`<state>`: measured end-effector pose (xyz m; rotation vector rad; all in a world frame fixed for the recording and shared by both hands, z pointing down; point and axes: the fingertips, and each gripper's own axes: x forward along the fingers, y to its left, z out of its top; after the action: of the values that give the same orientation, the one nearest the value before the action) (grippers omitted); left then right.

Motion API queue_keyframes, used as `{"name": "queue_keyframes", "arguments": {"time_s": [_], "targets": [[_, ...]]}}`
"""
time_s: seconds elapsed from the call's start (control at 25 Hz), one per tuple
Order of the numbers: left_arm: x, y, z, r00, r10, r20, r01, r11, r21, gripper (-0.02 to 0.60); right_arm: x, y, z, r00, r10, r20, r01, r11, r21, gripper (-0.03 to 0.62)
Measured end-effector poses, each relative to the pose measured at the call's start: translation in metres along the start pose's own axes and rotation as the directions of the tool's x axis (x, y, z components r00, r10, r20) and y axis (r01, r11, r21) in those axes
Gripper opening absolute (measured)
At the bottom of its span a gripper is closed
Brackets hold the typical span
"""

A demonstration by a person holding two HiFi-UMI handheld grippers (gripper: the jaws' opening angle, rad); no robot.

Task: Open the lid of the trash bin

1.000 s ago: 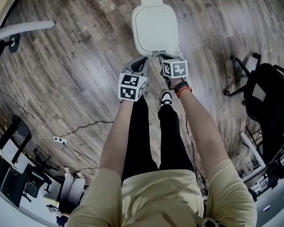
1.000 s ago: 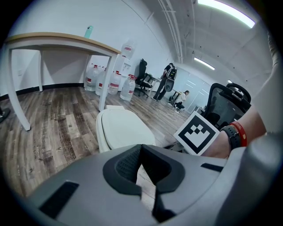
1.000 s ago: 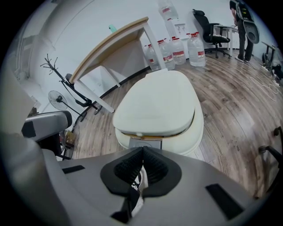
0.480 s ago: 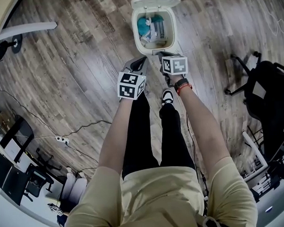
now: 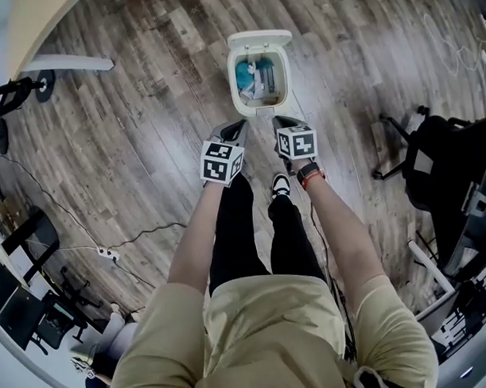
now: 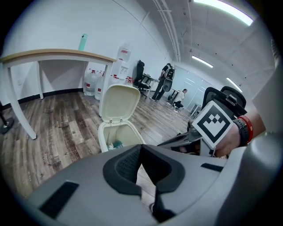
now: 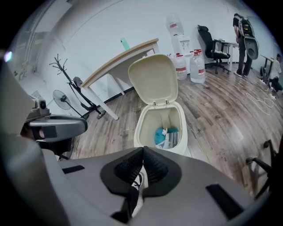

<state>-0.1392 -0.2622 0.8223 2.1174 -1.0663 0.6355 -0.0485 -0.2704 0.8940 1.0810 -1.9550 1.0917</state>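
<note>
The cream trash bin (image 5: 260,101) stands on the wood floor ahead of me, its lid (image 5: 259,39) swung up and back. Teal and white rubbish lies inside. My left gripper (image 5: 237,127) and right gripper (image 5: 279,121) hang side by side just short of the bin's front rim, both shut and holding nothing. In the left gripper view the bin (image 6: 106,134) and raised lid (image 6: 118,102) sit beyond the closed jaws. In the right gripper view the bin (image 7: 146,128) with its upright lid (image 7: 153,79) is straight ahead. A black-and-white shoe (image 5: 281,185) is planted near the bin's base.
A wooden table (image 7: 119,55) stands behind the bin at the left. A black office chair (image 5: 445,166) is at the right, and cables (image 5: 110,249) trail over the floor at the left. A fan and coat stand (image 7: 66,95) and water jugs (image 7: 196,66) line the far wall.
The bin's lid went from closed to standing open. Since then the bin sits farther from both grippers, which have drawn back a little while staying shut.
</note>
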Motion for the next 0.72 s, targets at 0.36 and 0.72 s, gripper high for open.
{"name": "queue_keyframes", "arguments": {"time_s": [0.36,0.72], "targets": [[-0.101,-0.055,0.066,0.996,0.046,0.077,-0.044,0.998,-0.035,0.025,-0.137,0.052,0.047,0.992,0.011,0.126,-0.005,0.999,-0.046,0.014],[-0.188,-0.114,0.134,0.965,0.147,0.217,-0.144,0.989,-0.026,0.024,-0.261,0.088,0.086,0.964,0.031,0.264,0.009,0.989,-0.147,0.014]]}}
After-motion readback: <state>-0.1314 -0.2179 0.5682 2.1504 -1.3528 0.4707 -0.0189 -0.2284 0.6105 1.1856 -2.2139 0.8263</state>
